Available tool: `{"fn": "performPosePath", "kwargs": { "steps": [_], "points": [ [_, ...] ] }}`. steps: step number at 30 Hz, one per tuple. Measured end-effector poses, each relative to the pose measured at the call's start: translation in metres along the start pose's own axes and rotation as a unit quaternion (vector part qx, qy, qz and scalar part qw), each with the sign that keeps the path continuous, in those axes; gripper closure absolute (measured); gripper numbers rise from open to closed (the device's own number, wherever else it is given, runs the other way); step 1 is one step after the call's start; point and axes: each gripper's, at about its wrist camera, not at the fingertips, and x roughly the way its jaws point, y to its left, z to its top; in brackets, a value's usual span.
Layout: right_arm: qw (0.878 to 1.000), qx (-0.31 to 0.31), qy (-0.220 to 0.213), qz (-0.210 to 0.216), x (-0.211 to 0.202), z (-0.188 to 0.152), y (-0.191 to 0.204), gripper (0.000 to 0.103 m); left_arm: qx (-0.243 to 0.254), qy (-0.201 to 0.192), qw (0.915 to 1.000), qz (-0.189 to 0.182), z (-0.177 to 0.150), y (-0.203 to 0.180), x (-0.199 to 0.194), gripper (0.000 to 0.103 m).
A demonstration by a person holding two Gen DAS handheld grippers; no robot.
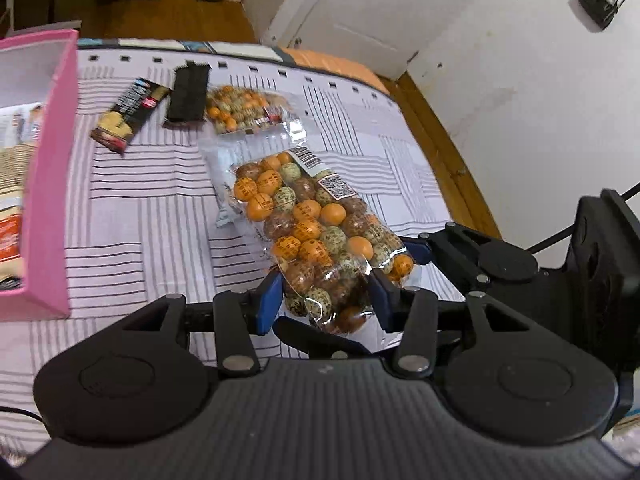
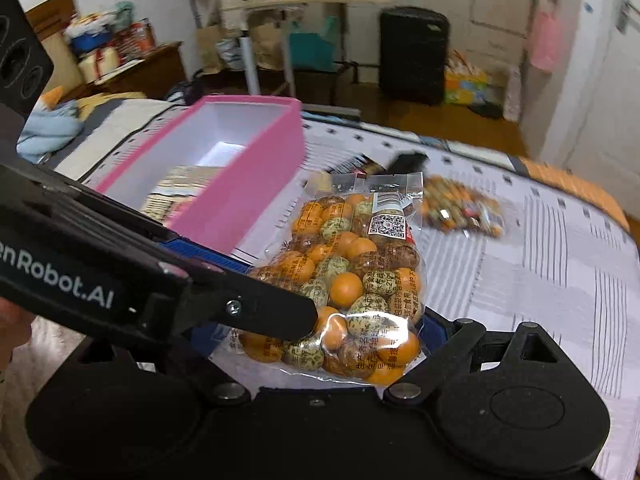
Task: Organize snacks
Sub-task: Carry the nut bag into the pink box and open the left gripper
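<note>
A clear bag of orange, green and brown candy balls [image 1: 312,224] [image 2: 352,272] hangs above the striped bed sheet [image 1: 140,220]. My left gripper [image 1: 326,292] is shut on its near end, blue pads pressing both sides. My right gripper [image 2: 316,336] grips the same end from the right, and one of its blue fingers [image 1: 416,248] shows in the left wrist view. A left gripper finger [image 2: 248,308] crosses in front and hides the right gripper's left pad. The pink box [image 1: 52,184] [image 2: 248,184] stands to the left with several snack packs inside.
On the sheet beyond lie a second candy bag [image 1: 244,108] [image 2: 460,208], a dark bar [image 1: 188,94] and a cookie pack [image 1: 128,114]. The bed's right edge [image 1: 432,132] drops to wood floor beside a white wall and door.
</note>
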Motion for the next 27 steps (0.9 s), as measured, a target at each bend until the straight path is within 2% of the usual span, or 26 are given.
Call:
{"fn": "performPosePath", "kwargs": {
  "steps": [4,7,11,19,23,27],
  "points": [
    [0.999,-0.048,-0.015,0.003,-0.008,0.018,0.024,0.007,-0.008,-0.032,0.9995,0.004,-0.004,0.005,-0.035,0.058],
    [0.996,-0.074,-0.034,0.021,-0.005,0.028,0.034,0.007,-0.011,-0.058,0.9982,0.012,-0.006,0.010,-0.057,0.058],
    [0.993,-0.082,-0.063,0.056,0.011,0.036,0.045,0.007,-0.010,-0.092,0.9951,0.036,-0.010,0.024,-0.076,0.057],
    [0.981,-0.119,-0.098,0.114,0.061,0.065,0.085,0.007,-0.030,-0.130,0.9865,0.095,-0.015,0.071,-0.101,0.057],
    [0.978,-0.129,-0.098,0.135,0.087,0.083,0.099,0.007,-0.054,-0.142,0.9808,0.122,-0.006,0.102,-0.110,0.057],
    [0.978,-0.127,-0.081,0.142,0.119,0.096,0.110,0.007,-0.080,-0.152,0.9745,0.145,0.003,0.134,-0.109,0.055]
  ]
}}
